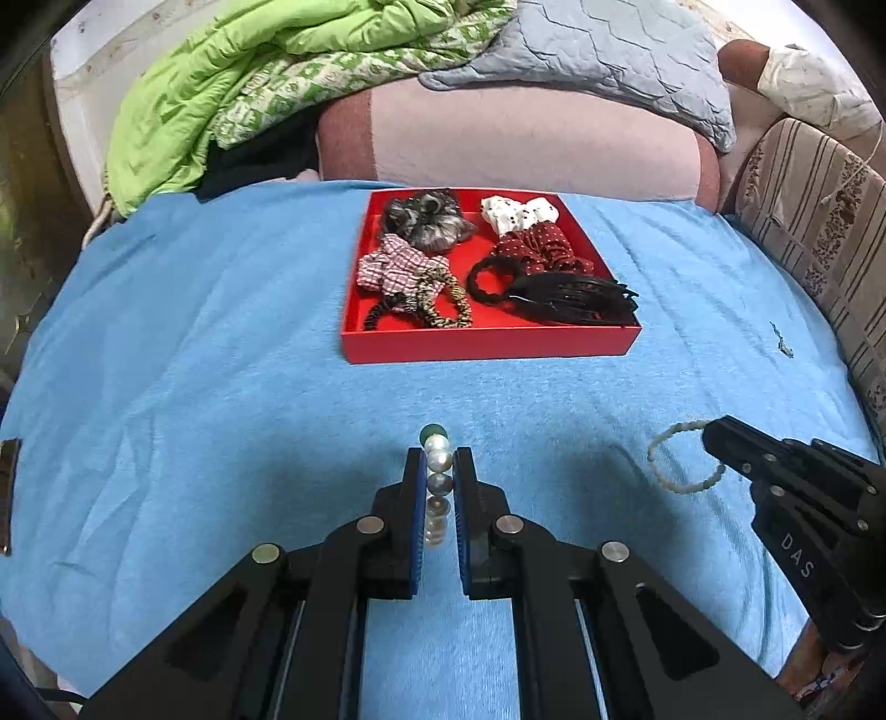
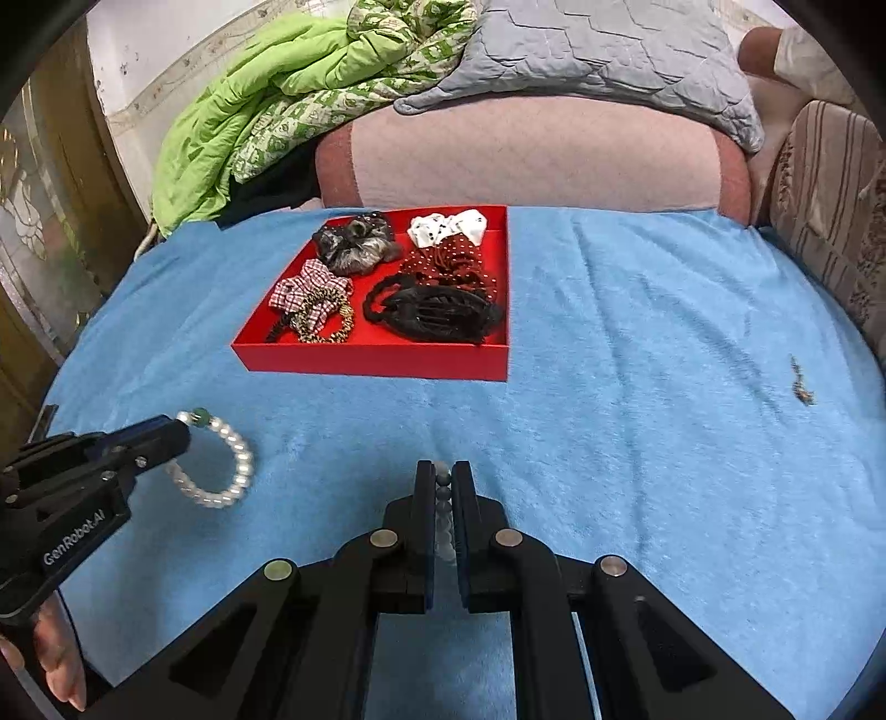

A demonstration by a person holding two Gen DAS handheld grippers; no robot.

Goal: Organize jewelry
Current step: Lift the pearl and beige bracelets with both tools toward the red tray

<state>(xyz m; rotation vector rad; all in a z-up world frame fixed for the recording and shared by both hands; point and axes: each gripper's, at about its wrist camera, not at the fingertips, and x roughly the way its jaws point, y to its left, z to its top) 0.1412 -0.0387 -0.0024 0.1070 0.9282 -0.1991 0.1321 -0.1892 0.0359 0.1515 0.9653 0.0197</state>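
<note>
My left tongs [image 1: 440,459] clamped a pearl bracelet [image 1: 436,487], my right tongs [image 2: 443,476] a smaller bead bracelet [image 2: 443,515], above the blue bedspread [image 1: 194,387]; ahead sat the red tray [image 1: 487,343], then pillows [image 1: 609,50].

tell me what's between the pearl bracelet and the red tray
Only bare blue towel lies between the pearl bracelet and the red tray; the left wrist view shows it best.

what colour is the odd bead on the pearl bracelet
Green, on the pearl bracelet; clearest in the right wrist view.
</note>
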